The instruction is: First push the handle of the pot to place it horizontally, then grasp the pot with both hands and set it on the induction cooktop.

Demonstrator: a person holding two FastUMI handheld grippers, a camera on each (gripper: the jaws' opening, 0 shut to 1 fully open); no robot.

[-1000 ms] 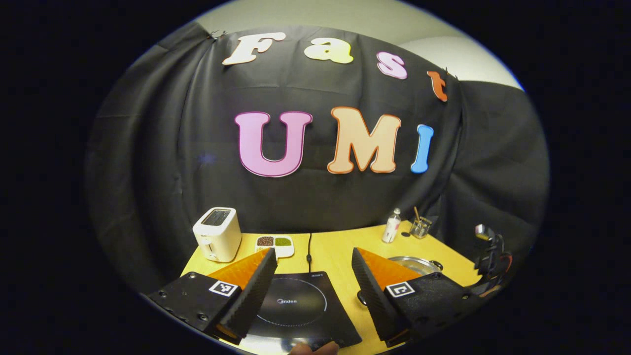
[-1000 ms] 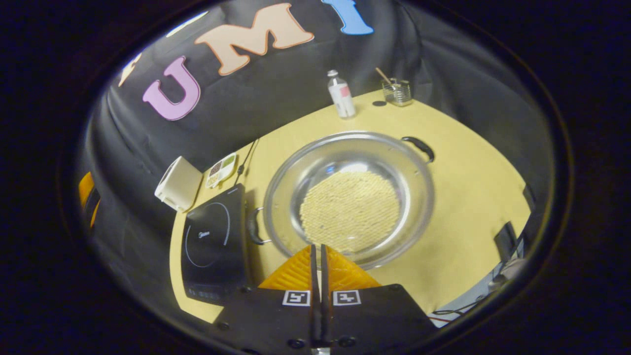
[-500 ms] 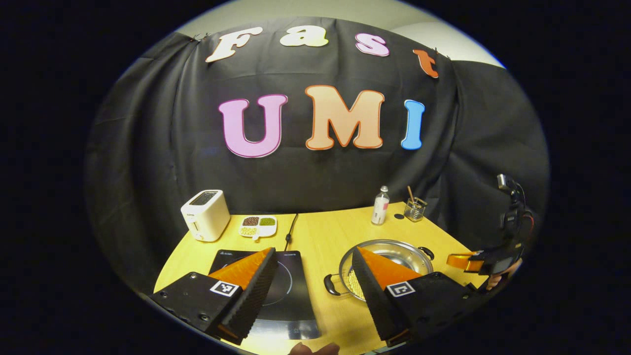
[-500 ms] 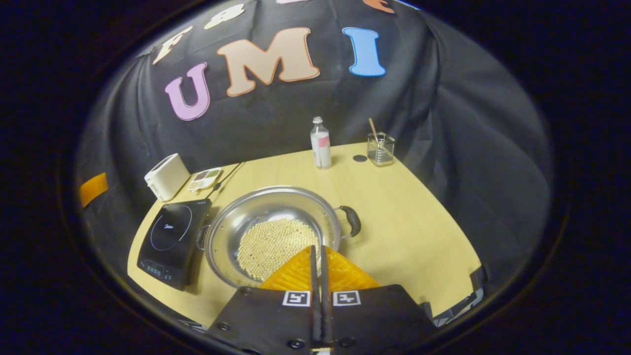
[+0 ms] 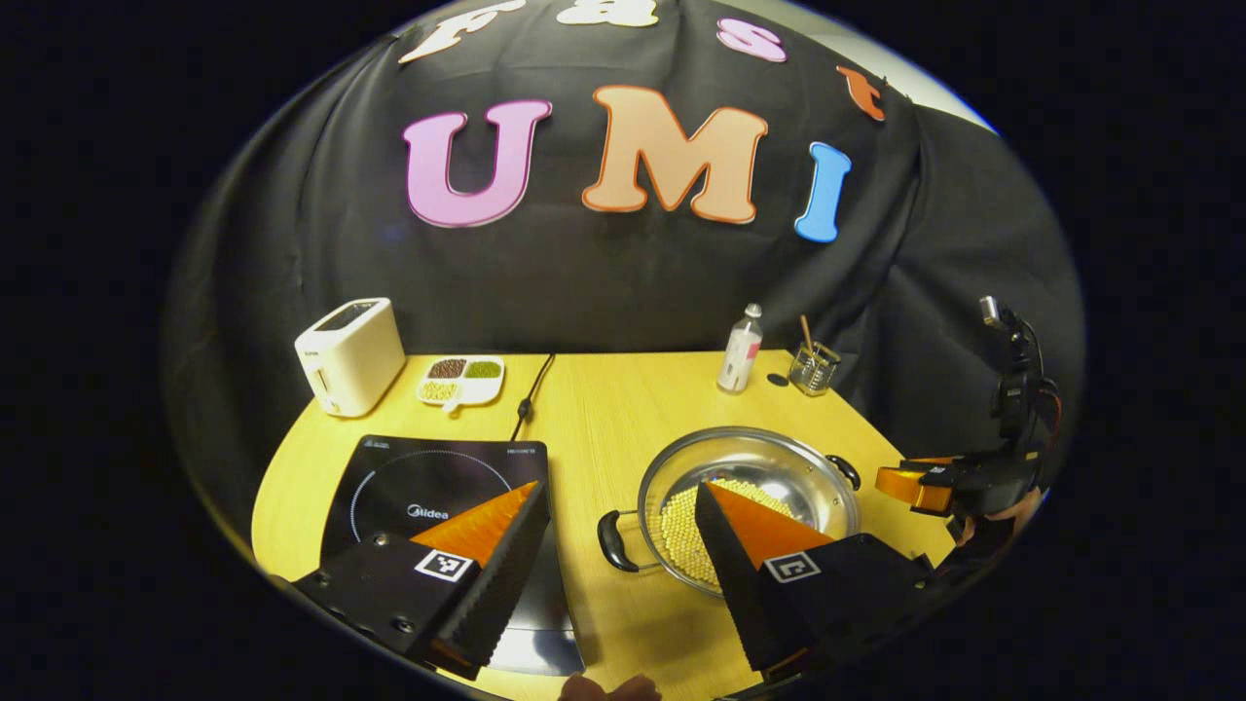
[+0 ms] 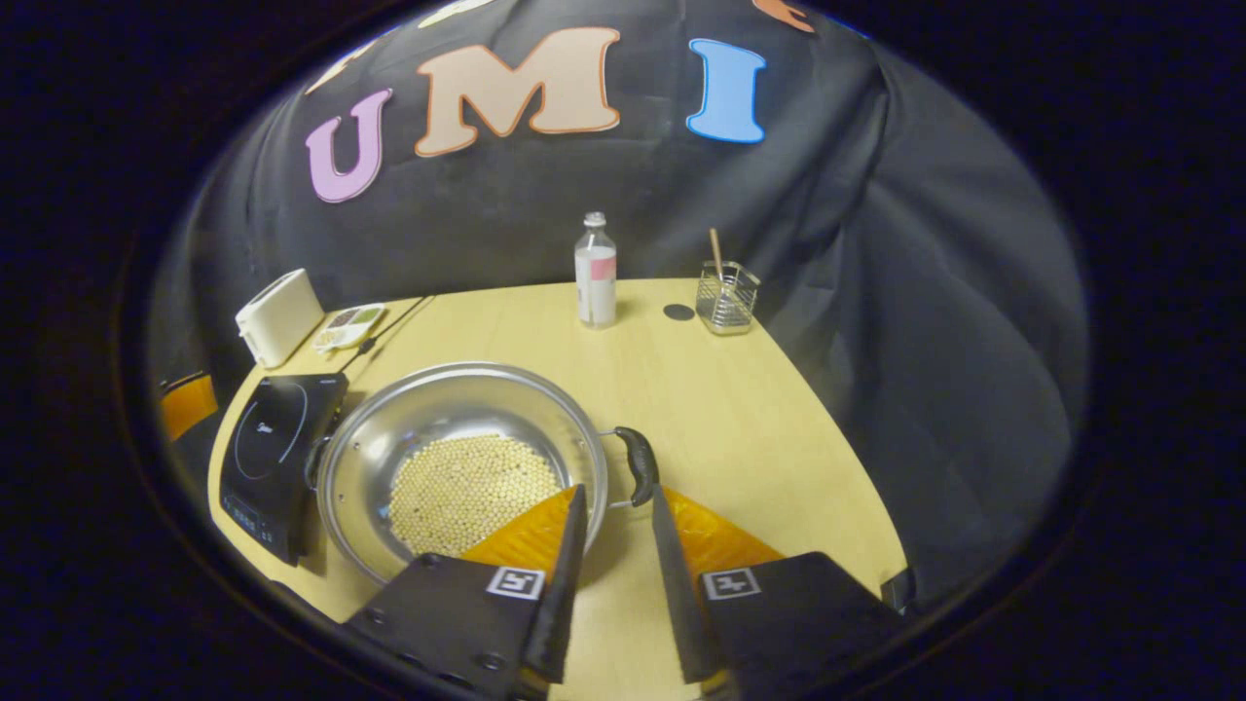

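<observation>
A steel pot (image 5: 779, 470) with pale beans (image 5: 681, 526) in it sits on the wooden table, right of the black induction cooktop (image 5: 428, 482). Its two black handles (image 5: 613, 540) point left and right. My left gripper (image 5: 618, 495) hovers open above the gap between cooktop and pot. In the right gripper view the pot (image 6: 438, 409) lies left of centre, and my right gripper (image 6: 618, 498) is open just short of the pot's right handle (image 6: 642, 465), not touching it. The cooktop (image 6: 268, 448) is at the far left. The right gripper (image 5: 920, 482) also appears beyond the pot in the left gripper view.
At the back of the table stand a white toaster (image 5: 348, 355), a divided dish of grains (image 5: 459, 378), a small bottle (image 5: 740, 349) and a glass holder with a stick (image 5: 811, 365). The cooktop's cable (image 5: 531, 394) runs to the back edge.
The right gripper's fingers have parted from shut to open, and it now sits by the pot's right handle. The left gripper's view has tilted down, bringing more of the table, cooktop and pot into sight.
</observation>
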